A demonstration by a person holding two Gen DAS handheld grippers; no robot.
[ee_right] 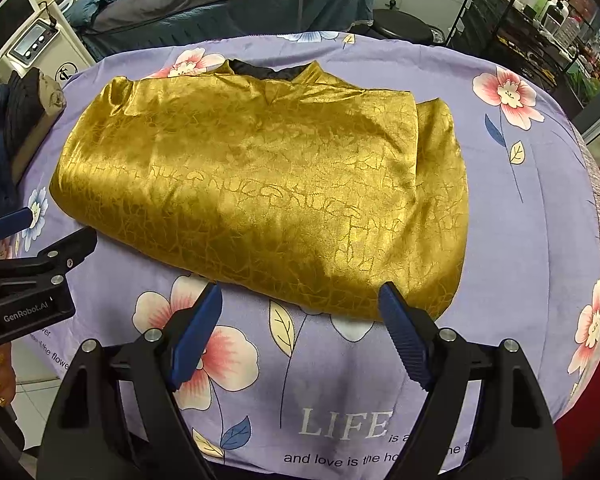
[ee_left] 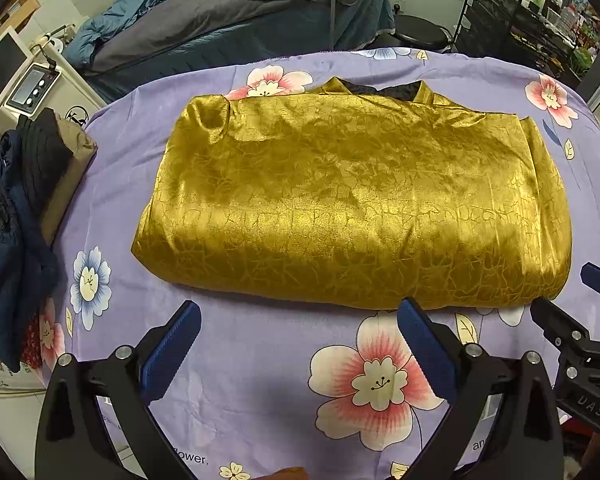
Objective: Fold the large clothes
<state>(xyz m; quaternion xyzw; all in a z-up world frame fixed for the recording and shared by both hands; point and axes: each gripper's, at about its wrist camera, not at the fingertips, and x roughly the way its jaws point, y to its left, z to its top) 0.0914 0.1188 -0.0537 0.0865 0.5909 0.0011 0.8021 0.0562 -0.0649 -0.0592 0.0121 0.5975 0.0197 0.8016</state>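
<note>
As it lies folded, gold garment (ee_left: pixel 352 200) (glossy, crackle-patterned), dark lining at collar

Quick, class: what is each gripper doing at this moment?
Left gripper: open, holding nothing, just short of the gold garment.
Right gripper: open, holding nothing, at the garment's near edge.

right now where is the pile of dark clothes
The pile of dark clothes sits at the left edge of the floral sheet, left of the folded gold garment.
</note>
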